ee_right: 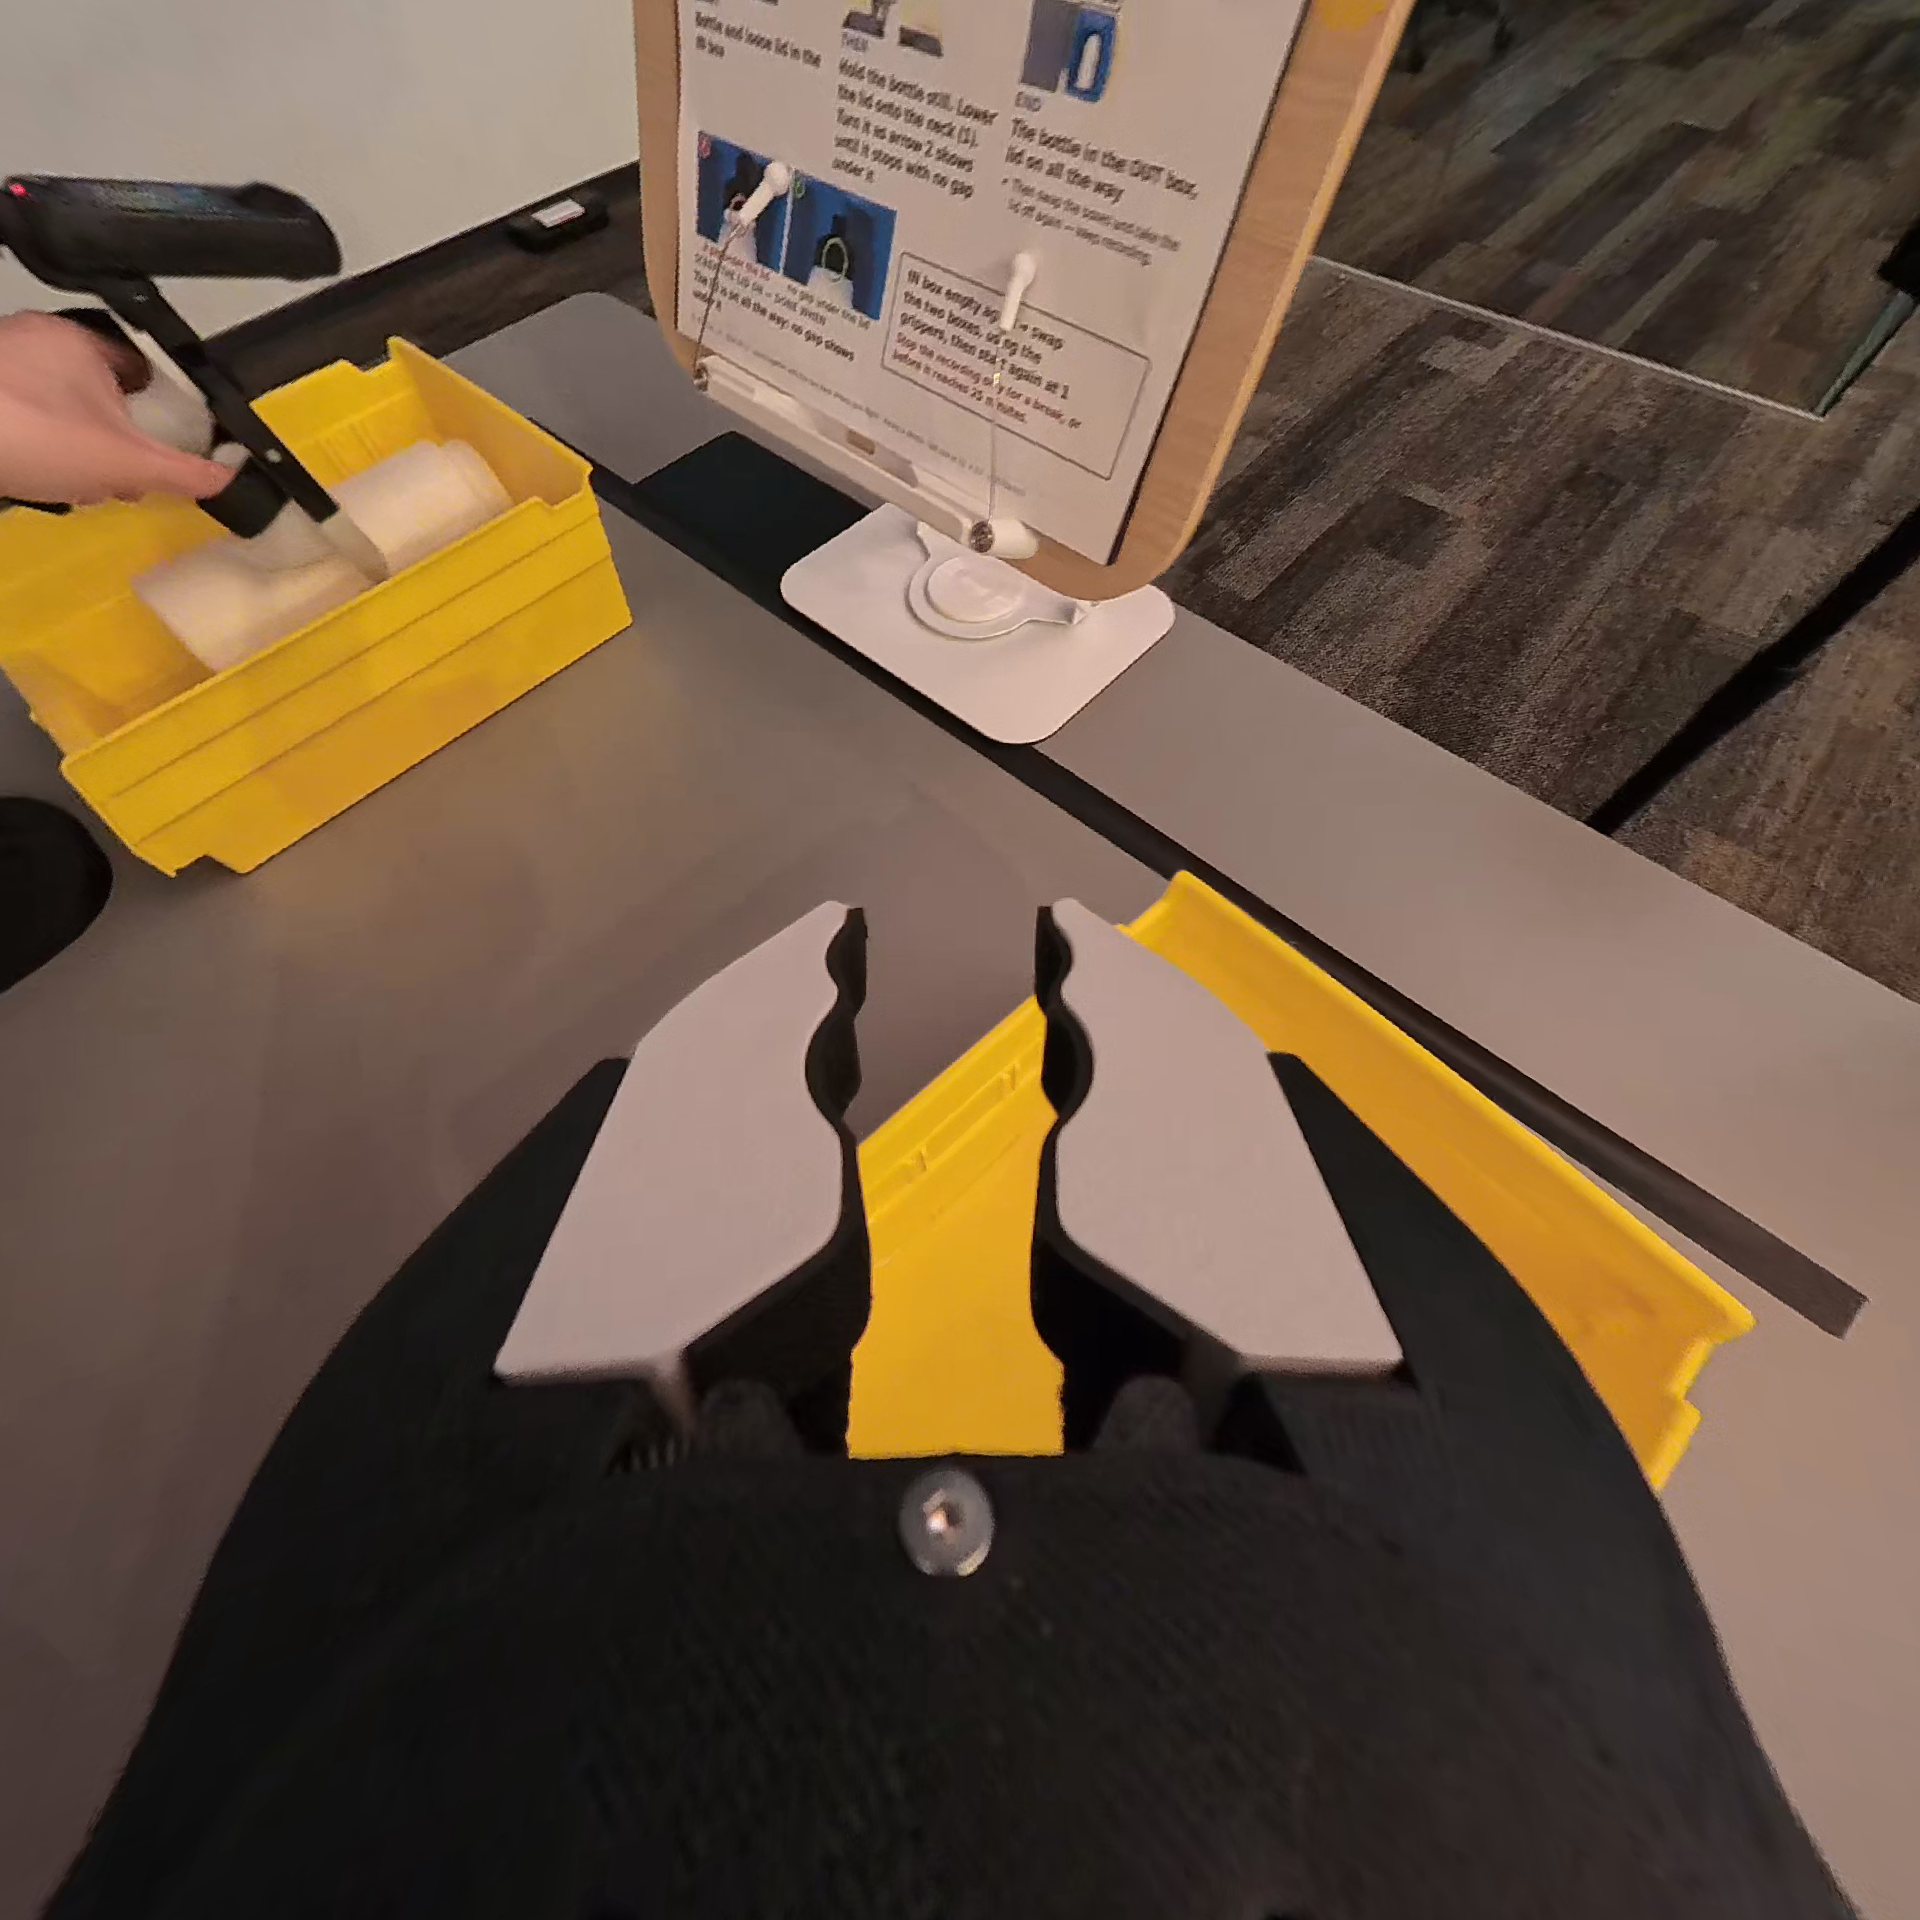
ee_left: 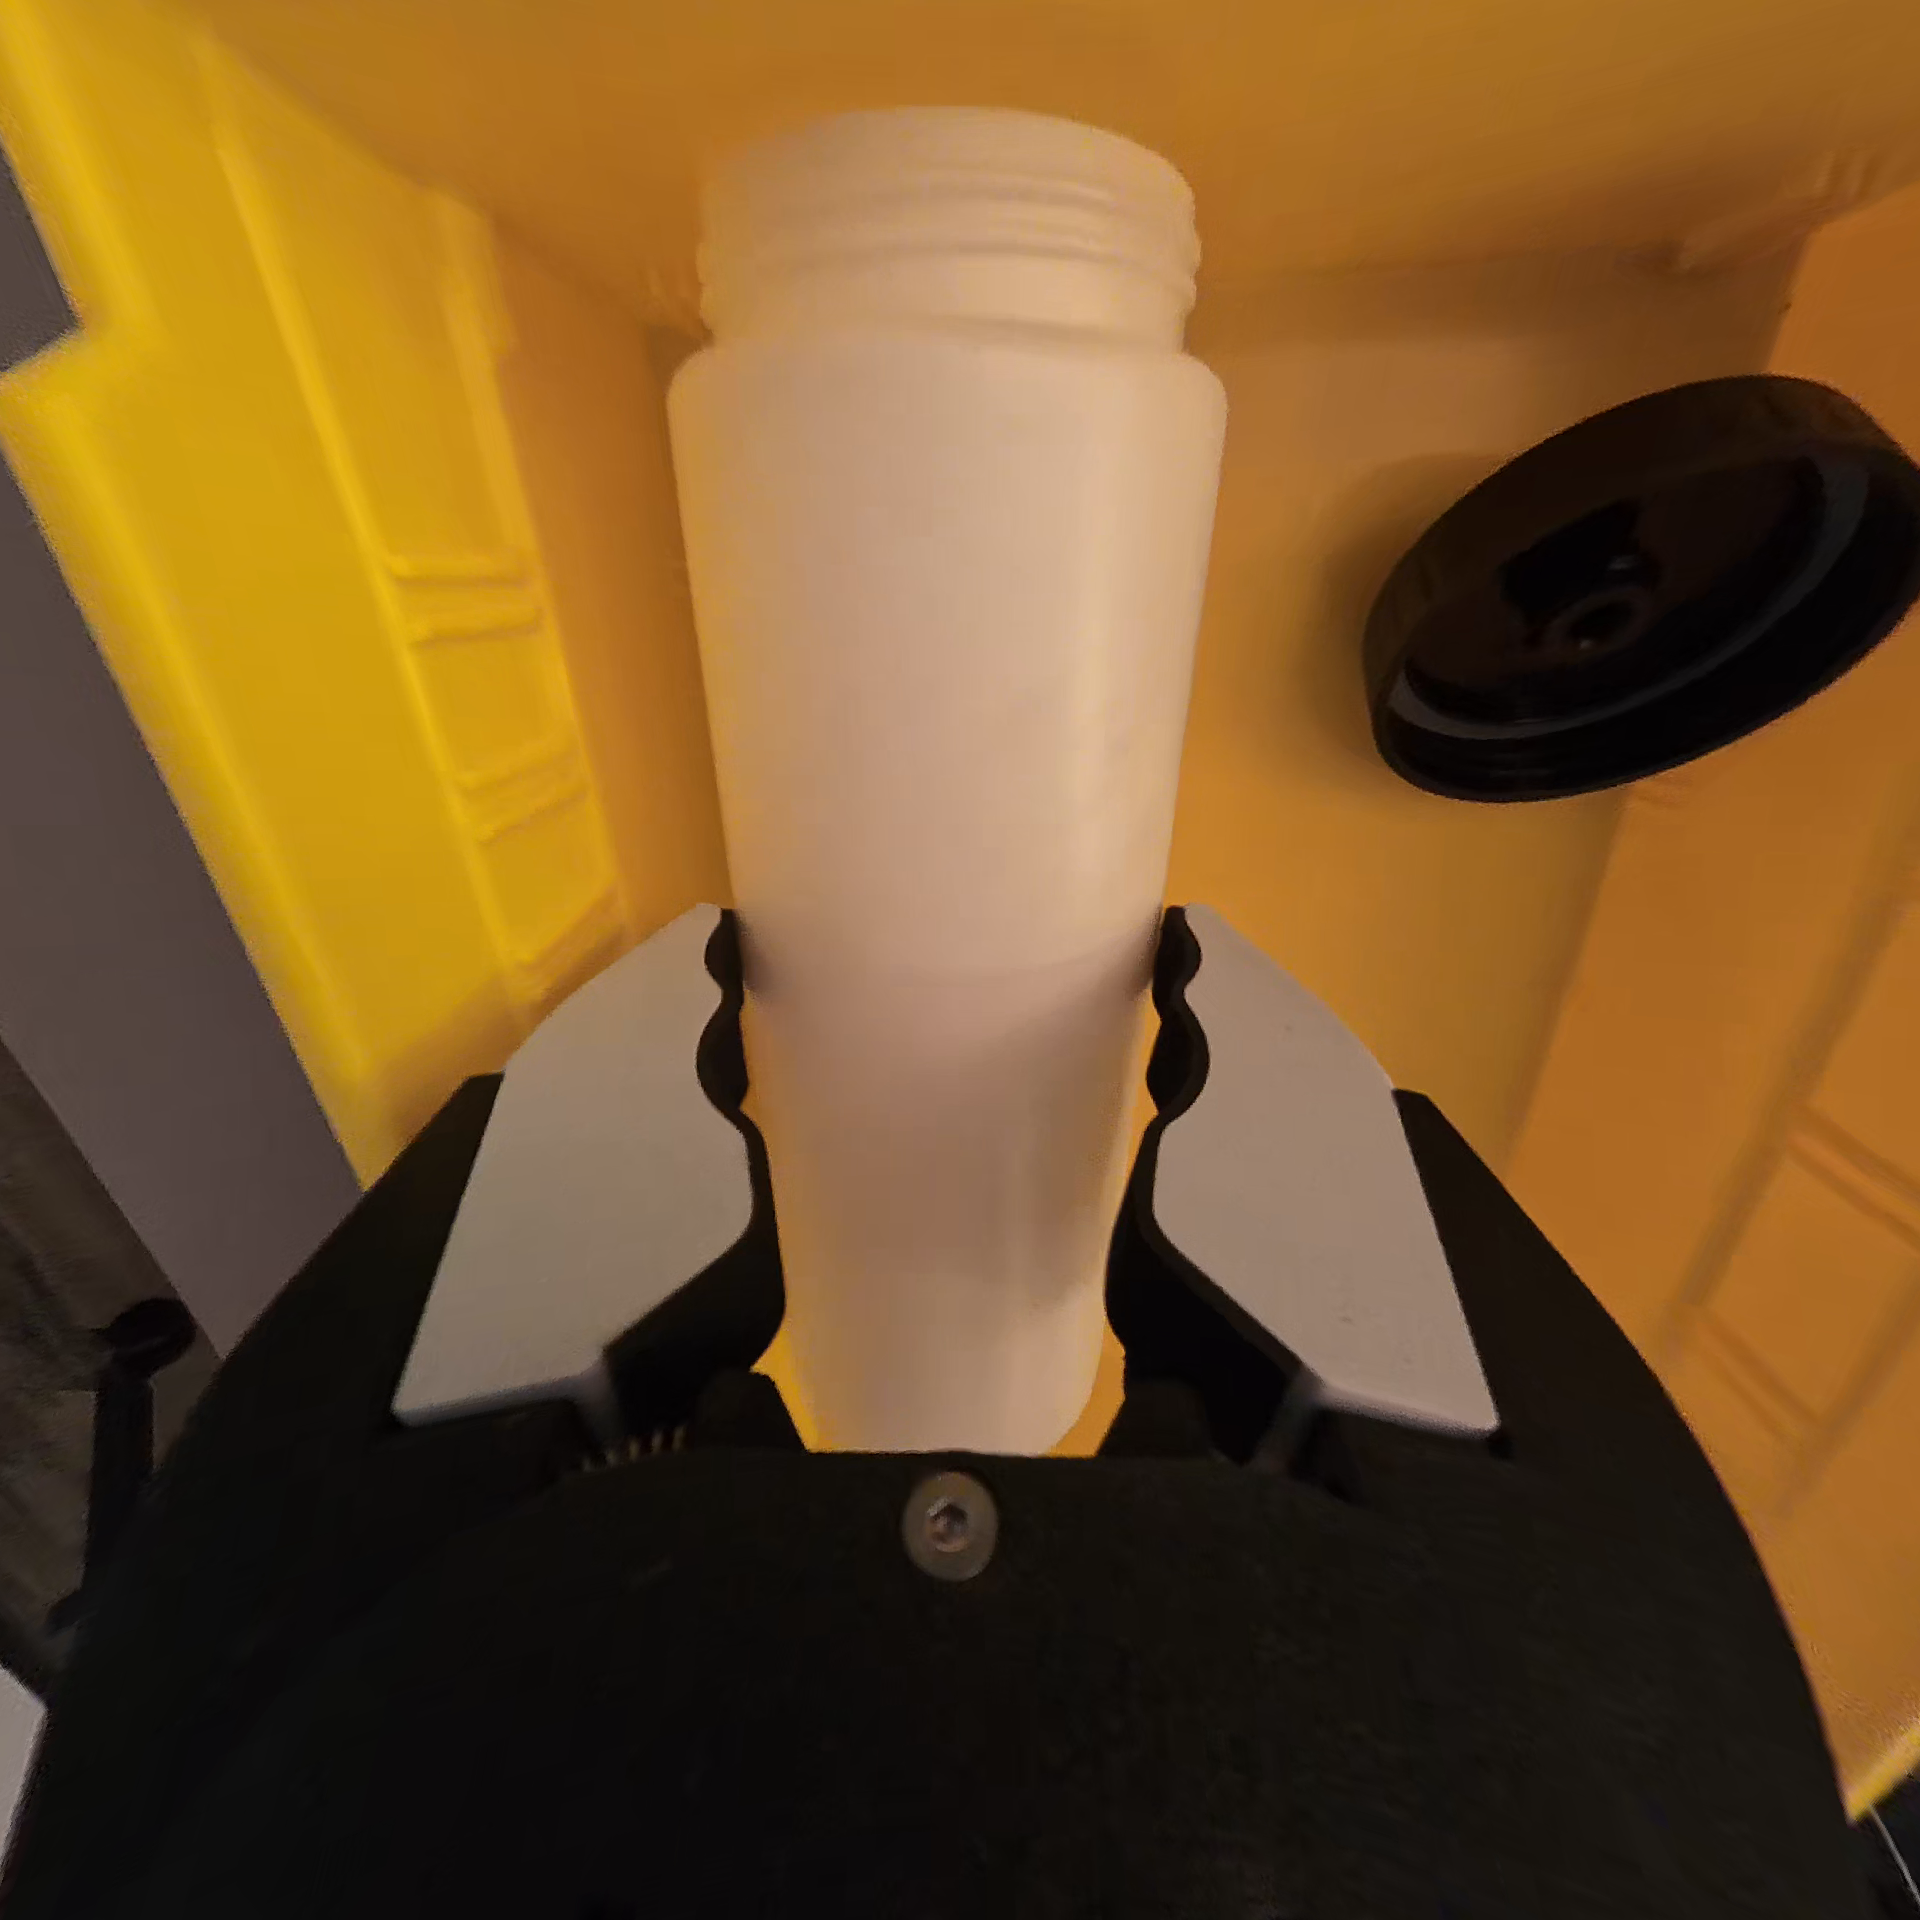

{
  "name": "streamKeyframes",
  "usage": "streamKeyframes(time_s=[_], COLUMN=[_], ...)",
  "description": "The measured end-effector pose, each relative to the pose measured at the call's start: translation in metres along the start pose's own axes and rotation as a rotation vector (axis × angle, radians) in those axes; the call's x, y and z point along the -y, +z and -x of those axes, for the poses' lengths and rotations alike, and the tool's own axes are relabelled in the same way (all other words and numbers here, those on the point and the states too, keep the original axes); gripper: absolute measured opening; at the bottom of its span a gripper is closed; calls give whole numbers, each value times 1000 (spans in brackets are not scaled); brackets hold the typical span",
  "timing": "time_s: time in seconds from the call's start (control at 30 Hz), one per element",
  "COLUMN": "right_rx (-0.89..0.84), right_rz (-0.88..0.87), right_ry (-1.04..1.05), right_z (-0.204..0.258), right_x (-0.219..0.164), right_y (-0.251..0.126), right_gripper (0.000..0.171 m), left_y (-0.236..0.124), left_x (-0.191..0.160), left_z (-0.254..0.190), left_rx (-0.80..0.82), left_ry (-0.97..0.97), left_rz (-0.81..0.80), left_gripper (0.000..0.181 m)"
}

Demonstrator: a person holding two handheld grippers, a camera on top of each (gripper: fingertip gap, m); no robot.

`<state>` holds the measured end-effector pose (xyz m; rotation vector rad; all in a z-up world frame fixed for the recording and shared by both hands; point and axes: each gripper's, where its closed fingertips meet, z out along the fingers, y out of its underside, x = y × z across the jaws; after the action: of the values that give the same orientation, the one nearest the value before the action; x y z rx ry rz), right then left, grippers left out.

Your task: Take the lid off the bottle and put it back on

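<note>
Jaws of the left gripper point(ee_left: 951, 971) clamp the lower body of a translucent white plastic bottle point(ee_left: 945, 665) lying inside a yellow plastic bin point(ee_right: 343, 707) at the grey table's point(ee_right: 644, 894) far left corner. A round black lid point(ee_left: 1642, 592) lies loose beside its uncapped neck. The right gripper point(ee_right: 948, 961) hangs parted and empty over a second yellow bin point(ee_right: 1455, 1174) by the far edge.

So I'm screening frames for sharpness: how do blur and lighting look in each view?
Left wrist view: bottle and lid soft, everything tinted by the yellow bin. Right wrist view: sharper centre, smeared edges, strong wide-angle bending, even light on the table.
</note>
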<state>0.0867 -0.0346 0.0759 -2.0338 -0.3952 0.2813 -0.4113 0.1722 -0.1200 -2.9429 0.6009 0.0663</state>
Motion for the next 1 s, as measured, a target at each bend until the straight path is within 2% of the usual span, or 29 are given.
streamKeyframes(time_s=[0.37, 0.67, 0.87, 1.0], right_rx=[47, 43, 34, 29], right_rz=[52, 93, 108, 93], right_ry=[-40, -64, -71, -77], right_z=[15, 17, 17, 17], right_x=[-4, -10, -12, -9], right_y=[17, 24, 27, 27], right_gripper=[32, 32, 31, 30], left_y=[7, 1, -31, -82], left_x=[-1, -3, -1, 6], left_z=[1, -1, -5, -23], left_rx=[13, -21, -44, -114], left_ry=[29, 70, 120, 164], left_rz=[42, 1, -105, -291], left_gripper=[81, 80, 80, 81])
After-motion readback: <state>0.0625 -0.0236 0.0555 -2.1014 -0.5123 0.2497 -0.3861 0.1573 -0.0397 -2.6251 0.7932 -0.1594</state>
